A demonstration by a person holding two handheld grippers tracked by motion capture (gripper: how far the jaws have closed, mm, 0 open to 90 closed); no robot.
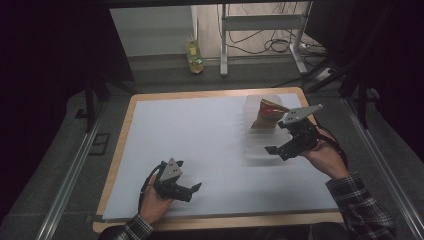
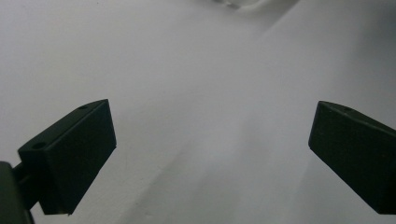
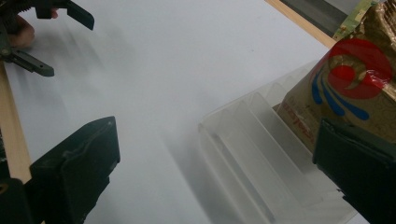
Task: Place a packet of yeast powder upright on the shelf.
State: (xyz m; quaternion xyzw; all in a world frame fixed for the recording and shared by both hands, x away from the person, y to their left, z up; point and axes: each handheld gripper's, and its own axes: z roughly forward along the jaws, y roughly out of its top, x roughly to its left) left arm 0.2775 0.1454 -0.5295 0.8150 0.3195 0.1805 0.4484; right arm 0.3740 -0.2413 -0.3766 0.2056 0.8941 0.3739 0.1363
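Observation:
A clear plastic divider rack point(image 1: 256, 142) stands on the right part of the white mat point(image 1: 200, 135). A gold snack bag point(image 1: 267, 114) with a red circle stands upright in the rack's far slots. In the right gripper view the rack point(image 3: 252, 154) and the bag point(image 3: 345, 88) lie just ahead. My right gripper point(image 1: 276, 137) is open at the rack's near right side, with its jaws wide apart point(image 3: 217, 144) and nothing held. My left gripper point(image 1: 189, 175) rests low over the mat at the front left, open and empty point(image 2: 210, 126).
The mat covers a wooden table top point(image 1: 120, 145) whose edge shows all round. A bottle of yellow liquid point(image 1: 194, 57) and metal frame legs point(image 1: 223, 45) stand on the floor beyond the table. The left gripper point(image 3: 44, 32) appears far off in the right gripper view.

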